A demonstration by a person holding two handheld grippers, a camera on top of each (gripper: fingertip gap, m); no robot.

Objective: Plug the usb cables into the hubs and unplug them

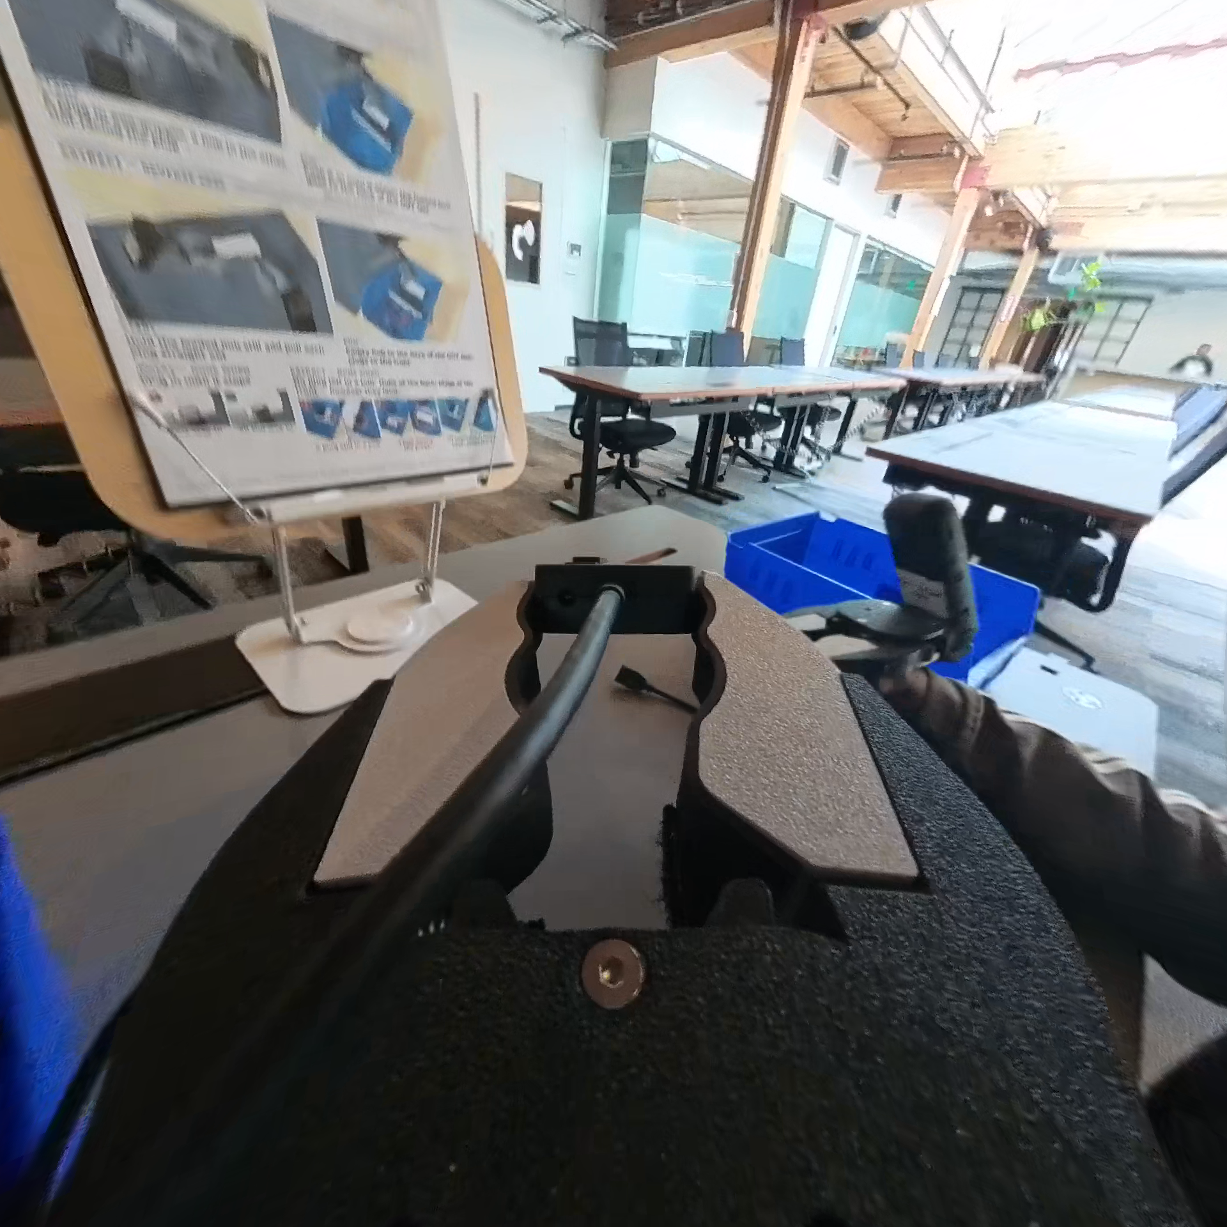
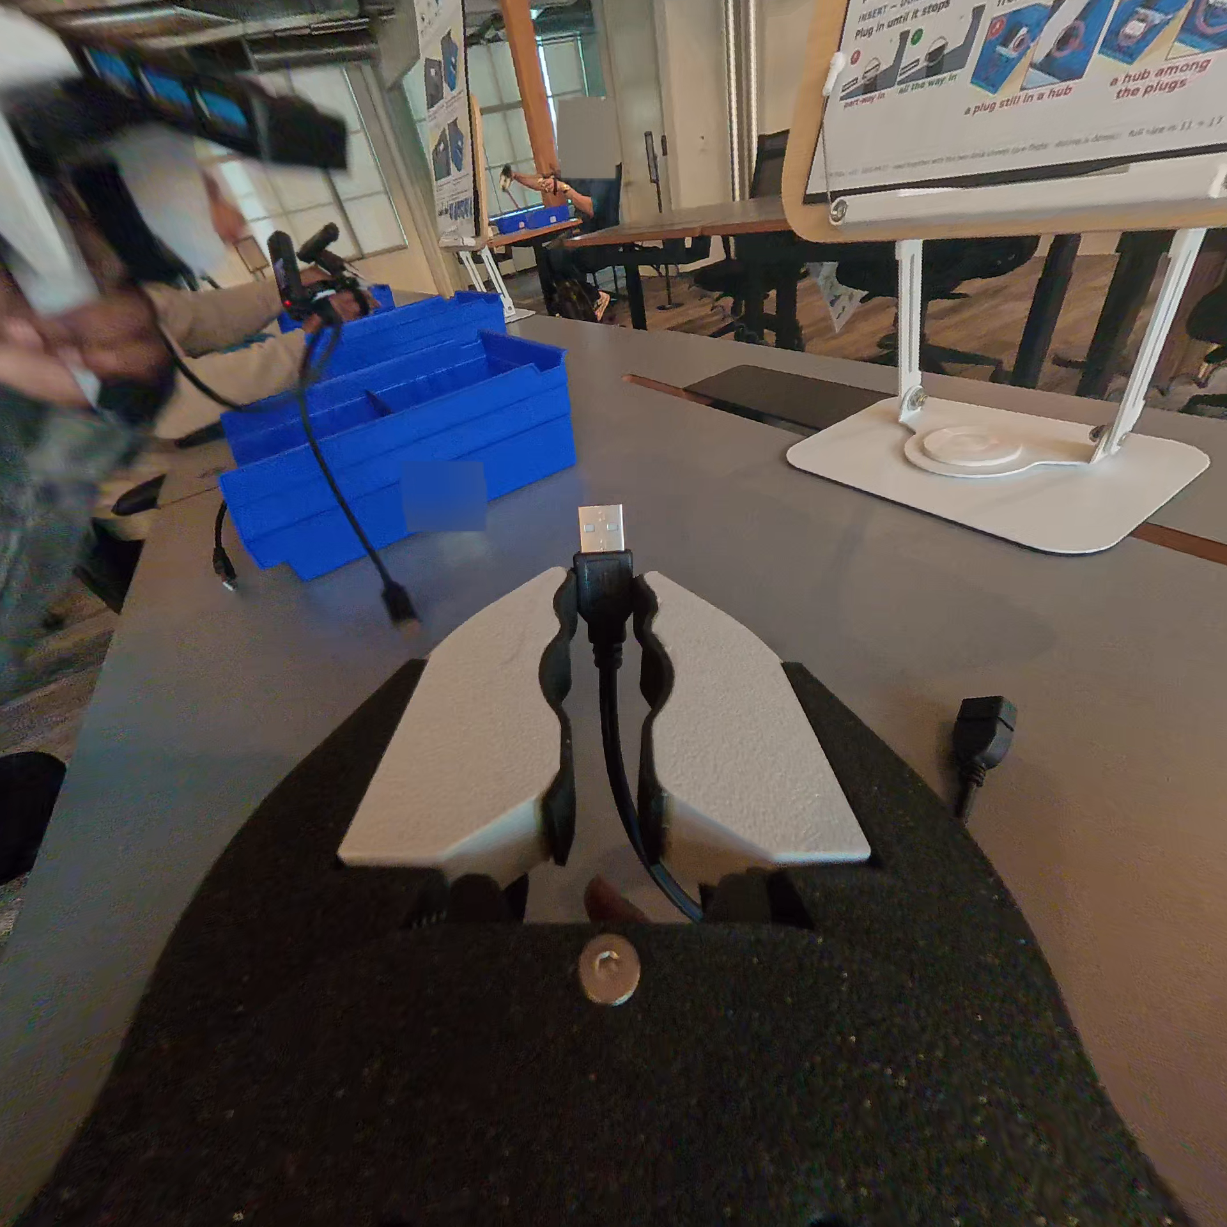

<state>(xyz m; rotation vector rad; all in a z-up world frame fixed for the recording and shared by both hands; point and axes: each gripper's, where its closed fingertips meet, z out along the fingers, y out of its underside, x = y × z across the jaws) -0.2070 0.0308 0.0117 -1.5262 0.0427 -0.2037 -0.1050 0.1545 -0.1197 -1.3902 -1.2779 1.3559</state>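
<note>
1. Left gripper (image 1: 614, 607) clamps the hub (image 1: 617, 601) crosswise at its fingertips, the hub's cable (image 1: 531, 724) trailing back between the jaws
2. Right gripper (image 2: 603, 591) pinches the plug (image 2: 601, 551), metal end jutting straight ahead past the tips; mating needs both axes aligned

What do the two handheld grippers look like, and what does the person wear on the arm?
Each gripper, left gripper and right gripper, has a rough black body with one silver screw in the middle. The two fingers are broad, light grey, textured plates with wavy black inner pads. The person's arm wears a tan long sleeve.
</note>
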